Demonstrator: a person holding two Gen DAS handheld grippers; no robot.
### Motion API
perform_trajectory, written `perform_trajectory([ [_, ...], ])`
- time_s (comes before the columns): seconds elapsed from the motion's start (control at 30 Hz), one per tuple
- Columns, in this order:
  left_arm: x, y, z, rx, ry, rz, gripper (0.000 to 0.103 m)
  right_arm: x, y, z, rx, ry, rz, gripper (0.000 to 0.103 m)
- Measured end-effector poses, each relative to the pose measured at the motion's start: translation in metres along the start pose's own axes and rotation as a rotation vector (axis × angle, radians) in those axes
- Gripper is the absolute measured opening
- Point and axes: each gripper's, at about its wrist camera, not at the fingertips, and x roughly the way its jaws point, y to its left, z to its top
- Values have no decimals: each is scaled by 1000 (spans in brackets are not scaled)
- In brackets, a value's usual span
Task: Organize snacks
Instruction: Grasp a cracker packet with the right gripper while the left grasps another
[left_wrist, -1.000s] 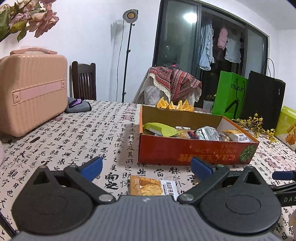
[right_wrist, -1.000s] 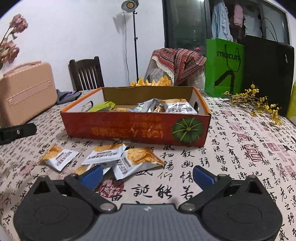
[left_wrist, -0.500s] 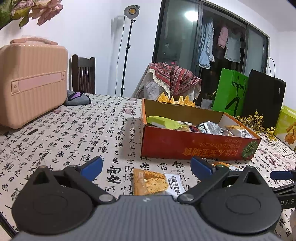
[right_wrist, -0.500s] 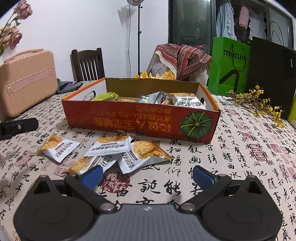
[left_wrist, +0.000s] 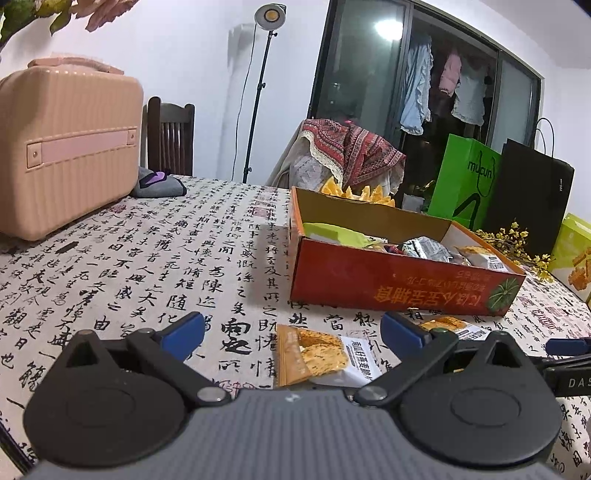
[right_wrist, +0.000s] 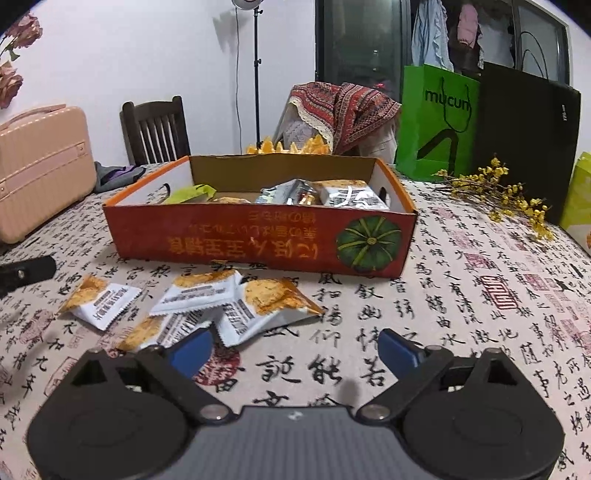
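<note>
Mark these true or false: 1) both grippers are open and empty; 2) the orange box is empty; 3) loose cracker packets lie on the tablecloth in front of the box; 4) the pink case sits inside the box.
1) True: the left gripper and right gripper are open, holding nothing.
2) False: the orange box already holds several snacks, including a green packet.
3) True: cracker packets lie on the tablecloth before it.
4) False: the pink case stands on the table, apart from the box.
</note>
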Motion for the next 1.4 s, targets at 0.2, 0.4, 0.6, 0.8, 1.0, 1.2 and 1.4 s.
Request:
perform_trajectory([
  [0.2, 6, 5, 0, -19, 5, 17, 103, 14, 19, 12, -64, 13, -40, 94],
  [0.4, 12, 13, -2, -50, 14, 1, 103, 40, 22, 26, -59, 59, -74, 90],
  [0.6, 15, 19, -2, -86, 32, -12, 103, 61, 27, 36, -45, 81, -62, 90],
  [0.8, 18, 21, -2, -108, 50, -18, 103, 80, 27, 34, -37, 117, -30, 95],
  [1.0, 19, 24, -2, -127, 56, -25, 103, 74, 18, 27, 2, 115, -3, 86],
  [1.2, 21, 26, -3, -142, 61, -18, 103, 57, 14, 20, 1, 88, 18, 62],
  [1.4, 24, 22, -1, -128, 95, 28, 103, 37, -3, 15, 49, 57, 25, 60],
])
